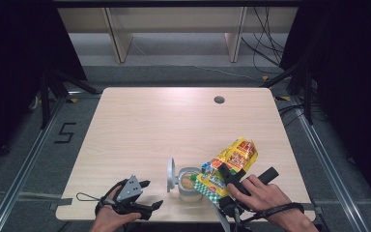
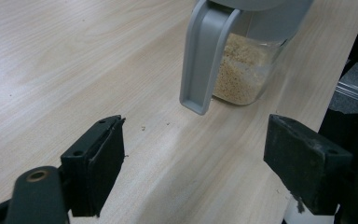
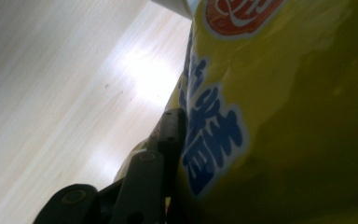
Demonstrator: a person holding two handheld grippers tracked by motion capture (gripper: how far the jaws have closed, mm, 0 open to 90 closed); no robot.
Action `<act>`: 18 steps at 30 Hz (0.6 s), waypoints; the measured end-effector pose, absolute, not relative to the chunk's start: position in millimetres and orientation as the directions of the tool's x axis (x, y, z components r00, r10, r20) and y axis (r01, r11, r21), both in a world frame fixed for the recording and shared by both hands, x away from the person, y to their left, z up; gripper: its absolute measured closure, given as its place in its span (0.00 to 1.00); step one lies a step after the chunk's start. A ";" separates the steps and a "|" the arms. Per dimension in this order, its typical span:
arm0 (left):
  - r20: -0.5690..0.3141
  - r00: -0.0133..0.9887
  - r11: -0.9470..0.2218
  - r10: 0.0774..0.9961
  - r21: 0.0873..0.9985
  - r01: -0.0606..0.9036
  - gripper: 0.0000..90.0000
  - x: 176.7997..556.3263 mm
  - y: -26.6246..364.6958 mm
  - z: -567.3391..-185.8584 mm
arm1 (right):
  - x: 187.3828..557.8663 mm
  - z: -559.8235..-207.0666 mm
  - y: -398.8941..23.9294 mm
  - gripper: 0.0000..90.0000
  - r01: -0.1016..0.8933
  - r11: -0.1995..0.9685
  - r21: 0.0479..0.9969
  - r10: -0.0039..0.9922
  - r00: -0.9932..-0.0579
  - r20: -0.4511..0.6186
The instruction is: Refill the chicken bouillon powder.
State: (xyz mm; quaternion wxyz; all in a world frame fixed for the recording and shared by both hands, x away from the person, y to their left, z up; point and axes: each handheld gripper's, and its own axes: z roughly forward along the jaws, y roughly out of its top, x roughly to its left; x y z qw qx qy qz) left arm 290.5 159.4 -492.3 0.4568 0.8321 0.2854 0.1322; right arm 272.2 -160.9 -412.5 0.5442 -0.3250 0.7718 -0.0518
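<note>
A clear container (image 1: 189,182) partly filled with beige grains stands near the table's front edge, its grey lid (image 1: 171,174) flipped open to the left. My right gripper (image 1: 227,173) is shut on a yellow snack bag (image 1: 232,159), which is tilted with its lower end over the container's mouth. In the right gripper view the bag (image 3: 284,107) presses against one black finger (image 3: 170,135); the other finger is hidden. My left gripper (image 1: 153,194) rests open to the left of the container. In the left gripper view, nothing lies between the wide-apart jaws of my left gripper (image 2: 196,158), with the container (image 2: 242,70) ahead.
The light wooden table (image 1: 149,125) has a round cable hole (image 1: 219,100) at the back right. A few stray grains (image 2: 143,128) lie on the wood in front of the container. Wooden shelving (image 1: 174,29) and cables stand beyond the far edge.
</note>
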 end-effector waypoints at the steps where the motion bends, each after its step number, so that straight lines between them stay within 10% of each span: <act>1: -0.042 0.803 -0.418 0.595 0.837 0.354 0.22 290.4 159.2 -492.3 | 272.7 -411.5 -161.6 0.82 -0.449 0.785 -0.427 -0.553 -0.196 -0.810; 18: -0.044 0.801 -0.416 0.597 0.837 0.356 0.22 290.5 159.6 -492.4 | 271.1 -420.7 -182.7 0.82 -0.423 0.898 -0.123 -0.280 -0.331 -0.901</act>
